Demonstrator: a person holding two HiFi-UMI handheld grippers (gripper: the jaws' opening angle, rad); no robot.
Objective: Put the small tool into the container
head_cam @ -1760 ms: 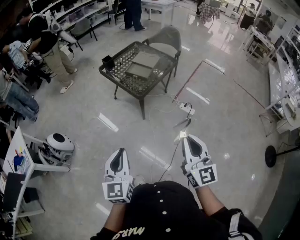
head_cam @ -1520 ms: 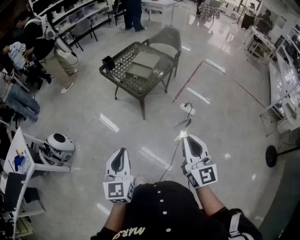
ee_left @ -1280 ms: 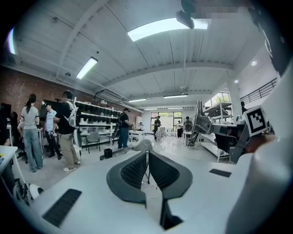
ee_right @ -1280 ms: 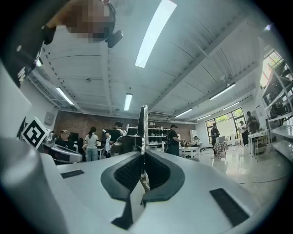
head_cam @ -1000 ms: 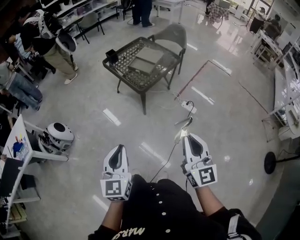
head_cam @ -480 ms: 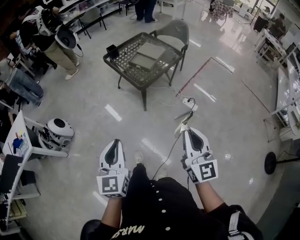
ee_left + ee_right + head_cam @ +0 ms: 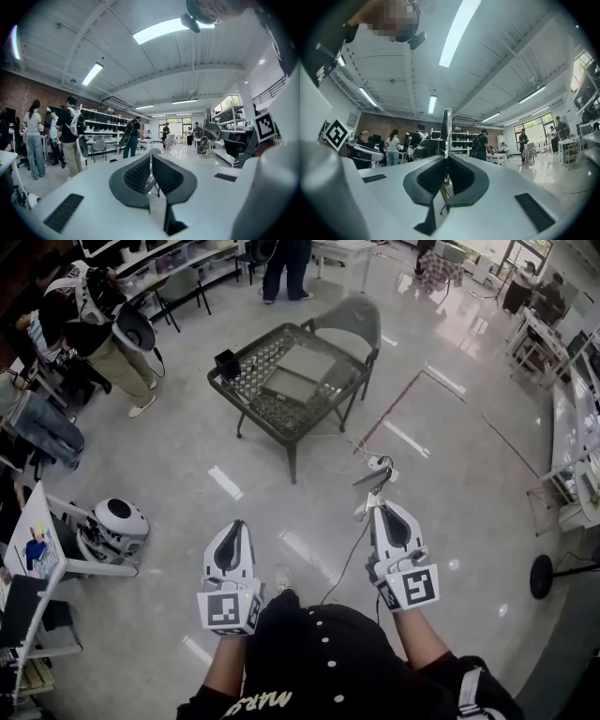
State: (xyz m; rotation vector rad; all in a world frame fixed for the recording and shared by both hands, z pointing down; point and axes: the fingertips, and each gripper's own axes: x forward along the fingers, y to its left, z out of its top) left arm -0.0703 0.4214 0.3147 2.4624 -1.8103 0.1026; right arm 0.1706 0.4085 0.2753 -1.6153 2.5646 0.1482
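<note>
My right gripper point(image 7: 379, 508) is shut on a thin grey metal tool point(image 7: 372, 480) that sticks out past its tips. In the right gripper view the tool point(image 7: 446, 136) rises as a narrow blade from between the closed pads point(image 7: 461, 174) of the right gripper point(image 7: 446, 174). My left gripper point(image 7: 233, 527) is held level beside it, shut, with nothing in it; the left gripper view shows the left gripper point(image 7: 151, 163) with its pads nearly touching. Flat grey containers point(image 7: 298, 374) lie on a dark mesh table point(image 7: 246, 390) some way ahead across the floor.
A grey chair point(image 7: 354, 319) stands behind the table and a small black box point(image 7: 225, 362) sits on its left corner. A power strip with cable point(image 7: 377, 463) lies on the floor ahead. At left are people point(image 7: 98, 329), a white rounded device point(image 7: 118, 517) and a desk point(image 7: 33, 549).
The person has stepped forward across the floor toward the table, carrying both grippers along. The right gripper kept its hold on the tool; the left stayed shut.
</note>
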